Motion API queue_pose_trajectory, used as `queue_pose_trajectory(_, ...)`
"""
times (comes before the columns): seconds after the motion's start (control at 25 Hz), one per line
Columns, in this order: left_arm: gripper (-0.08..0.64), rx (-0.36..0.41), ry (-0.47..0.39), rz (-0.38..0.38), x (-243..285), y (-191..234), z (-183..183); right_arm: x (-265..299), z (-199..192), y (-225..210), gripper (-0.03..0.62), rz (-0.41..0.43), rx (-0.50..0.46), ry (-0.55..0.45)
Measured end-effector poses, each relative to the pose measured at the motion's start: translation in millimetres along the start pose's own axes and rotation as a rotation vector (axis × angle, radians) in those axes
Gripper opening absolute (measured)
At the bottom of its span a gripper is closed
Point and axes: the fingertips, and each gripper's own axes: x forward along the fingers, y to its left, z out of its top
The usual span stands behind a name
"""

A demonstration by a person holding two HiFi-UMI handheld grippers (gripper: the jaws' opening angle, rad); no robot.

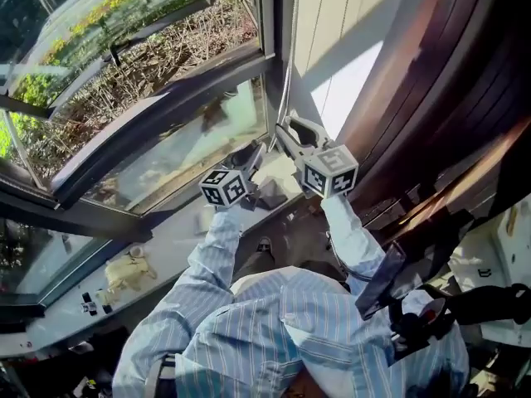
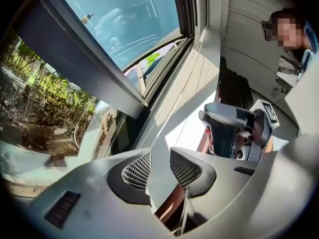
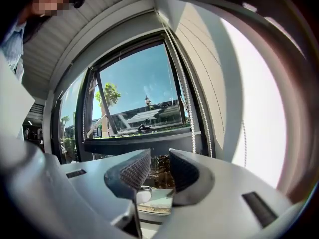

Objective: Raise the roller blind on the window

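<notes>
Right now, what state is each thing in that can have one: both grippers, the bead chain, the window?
Left gripper, open, fingers apart, nothing pinched.
Right gripper, open, fingers apart, nothing between them.
Bead chain, hanging free beside the frame, not gripped.
Window sash, swung open outward.
Window glass, uncovered.

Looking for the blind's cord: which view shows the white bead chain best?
Right gripper view: the white bead chain hangs sharp beside the dark window frame. Head view shows only a thin line; left gripper view, a faint strand.
</notes>
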Motion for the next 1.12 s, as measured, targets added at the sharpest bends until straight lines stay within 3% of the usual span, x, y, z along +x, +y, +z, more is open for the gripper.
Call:
queue_pose_trajectory(0.24,0.090,-0.030,-0.078,0.068,-55.7,-33.2,-4.1,-42.5,-27.8,23.1,0.104,0.036,-0.010,0.045)
queue_pose_trajectory(0.52,0.040,-0.050,-0.144,0.158,-107.1,-93.4,-46.3,-104.8,-73.5,59.8,0.100,0.147,-0.023,0.138)
queue_pose_trajectory(0.68,0.017,-0.034,-0.174,0.216,-132.3,-117.0,-51.0,-125.3,-87.0,76.8,0.052,0.181,-0.014,0.151)
queue_pose_trajectory(1.12,0.011,0.048,-0.188,0.194,-180.0,-155.7,-26.9,-141.3,-106.7,139.1,0.006,0.243,0.044,0.181)
